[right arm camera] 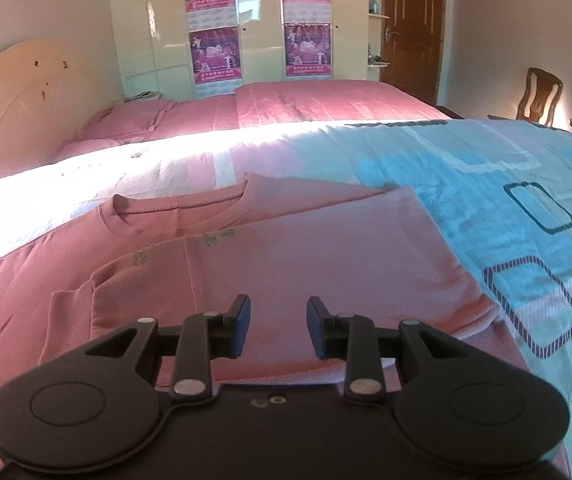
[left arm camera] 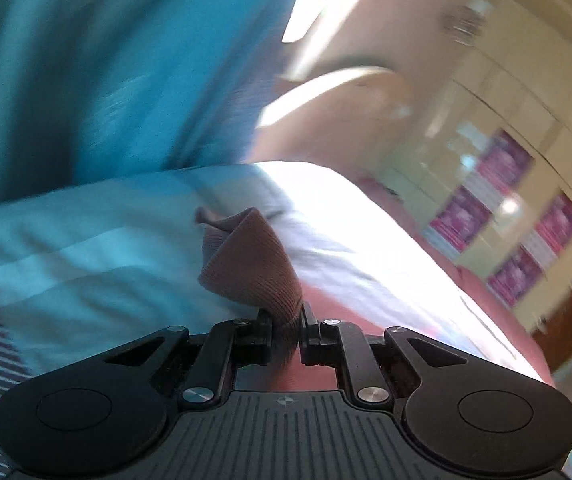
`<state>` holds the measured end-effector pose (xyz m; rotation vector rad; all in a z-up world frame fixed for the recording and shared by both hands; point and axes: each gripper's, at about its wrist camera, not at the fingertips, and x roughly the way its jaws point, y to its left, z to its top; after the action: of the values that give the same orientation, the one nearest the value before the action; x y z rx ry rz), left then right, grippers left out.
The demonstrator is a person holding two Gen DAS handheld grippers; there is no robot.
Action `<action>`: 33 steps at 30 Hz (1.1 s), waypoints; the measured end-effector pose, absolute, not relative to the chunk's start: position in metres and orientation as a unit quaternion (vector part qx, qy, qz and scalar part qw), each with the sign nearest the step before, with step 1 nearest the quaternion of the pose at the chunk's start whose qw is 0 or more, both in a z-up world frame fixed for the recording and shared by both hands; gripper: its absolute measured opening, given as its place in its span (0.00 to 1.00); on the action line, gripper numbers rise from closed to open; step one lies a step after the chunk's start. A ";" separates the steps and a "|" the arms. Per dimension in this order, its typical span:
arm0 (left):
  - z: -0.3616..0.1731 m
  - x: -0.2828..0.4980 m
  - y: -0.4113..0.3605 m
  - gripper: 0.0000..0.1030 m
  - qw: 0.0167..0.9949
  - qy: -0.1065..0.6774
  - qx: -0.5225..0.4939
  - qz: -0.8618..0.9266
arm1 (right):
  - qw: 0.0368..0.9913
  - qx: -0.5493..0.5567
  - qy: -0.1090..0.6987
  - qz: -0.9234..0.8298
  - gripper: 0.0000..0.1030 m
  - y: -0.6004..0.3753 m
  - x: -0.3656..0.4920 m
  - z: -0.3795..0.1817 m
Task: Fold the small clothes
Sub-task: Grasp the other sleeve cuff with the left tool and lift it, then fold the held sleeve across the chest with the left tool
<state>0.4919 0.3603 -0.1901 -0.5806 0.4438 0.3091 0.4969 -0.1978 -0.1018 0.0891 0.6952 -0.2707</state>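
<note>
A pink sweater (right arm camera: 286,240) lies flat on the bed in the right wrist view, neckline (right arm camera: 181,208) away from me, with one side folded over the chest. My right gripper (right arm camera: 278,312) hovers just above its near part, jaws open with nothing between them. In the blurred left wrist view, my left gripper (left arm camera: 288,316) is shut on a ribbed pink-brown edge of the sweater (left arm camera: 245,264). That edge stands bunched up above the fingers, lifted off the bedcover.
A light blue patterned bedcover (right arm camera: 486,184) spreads to the right of the sweater, and a pink sheet (right arm camera: 306,100) lies beyond. A headboard (right arm camera: 17,100), a wardrobe with posters (right arm camera: 213,40), a door (right arm camera: 414,20) and a chair (right arm camera: 538,96) stand behind. A person's teal shirt (left arm camera: 85,80) fills the left view.
</note>
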 end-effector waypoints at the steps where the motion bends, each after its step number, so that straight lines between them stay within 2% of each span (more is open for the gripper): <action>1: -0.184 0.496 0.345 0.11 0.928 0.218 -0.270 0.137 | 0.931 0.043 0.338 -0.129 0.29 -0.201 0.497 -0.102; 13: -0.136 0.554 0.108 0.11 0.960 0.249 -0.127 -0.009 | 0.937 0.072 0.337 -0.057 0.30 -0.243 0.499 -0.101; 23: -0.139 0.568 -0.073 0.11 0.942 0.320 -0.012 -0.098 | 0.927 0.127 0.353 -0.022 0.32 -0.291 0.493 -0.104; 25: -0.148 0.574 -0.102 0.12 0.931 0.347 0.007 -0.117 | 0.924 0.136 0.357 -0.017 0.36 -0.299 0.491 -0.104; 26: -0.154 0.577 -0.114 0.13 0.924 0.362 0.019 -0.123 | 0.923 0.144 0.357 -0.013 0.42 -0.304 0.490 -0.104; 27: -0.162 0.574 -0.126 0.25 0.920 0.370 0.031 -0.125 | 0.922 0.153 0.357 -0.008 0.49 -0.308 0.489 -0.104; 28: -0.168 0.569 -0.131 0.34 0.917 0.375 0.034 -0.133 | 0.920 0.161 0.358 -0.001 0.52 -0.311 0.488 -0.104; 29: -0.168 0.565 -0.134 0.47 0.916 0.372 0.031 -0.148 | 0.918 0.167 0.358 0.007 0.52 -0.313 0.487 -0.104; 33: -0.143 0.534 -0.119 0.50 0.935 0.329 0.020 -0.129 | 0.912 0.187 0.362 0.042 0.52 -0.310 0.489 -0.103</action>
<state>0.5337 -0.1189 -0.1431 0.0410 0.6728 -0.2631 0.4892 -0.3105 -0.1033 0.3856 0.7459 0.0865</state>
